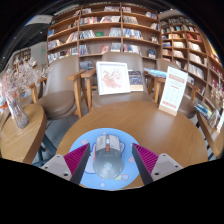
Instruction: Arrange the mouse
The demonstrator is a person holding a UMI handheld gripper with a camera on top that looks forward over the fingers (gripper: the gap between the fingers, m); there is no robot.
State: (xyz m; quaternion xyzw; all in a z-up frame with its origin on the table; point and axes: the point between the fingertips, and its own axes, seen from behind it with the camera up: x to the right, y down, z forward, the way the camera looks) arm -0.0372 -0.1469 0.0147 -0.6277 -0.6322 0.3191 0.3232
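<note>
The hand-held gripper (pixel 108 165) hangs low over a round wooden desk (pixel 150 125), its two fingers set apart, each with a pink pad (pixel 73 156) on the inner face. Between them sits a mouse (pixel 108 155) — pale grey, with a dark wheel near its front — resting on a round blue mat (pixel 108 138) that lies on the near part of the desk. A narrow gap shows on each side of the mouse, so the fingers stand about it without pressing on it; the mouse bears its own weight on the mat.

Beyond the mat the desk top is bare wood up to its far rim. There, a framed picture (pixel 112 77) stands upright, leaning slightly back, with a red figure on a white ground. To the right of it, near the desk's right rim, a tall white card (pixel 173 90) stands tilted, printed with small text that cannot be read. A wooden chair (pixel 66 82) with a pale backrest stands behind the desk on the left, and a second one (pixel 140 66) shows behind the picture.

Further back, bookshelves (pixel 105 30) filled with books run across the room — another run of shelves (pixel 190 50) goes along the right side. A second wooden table (pixel 20 135) lies to the left.
</note>
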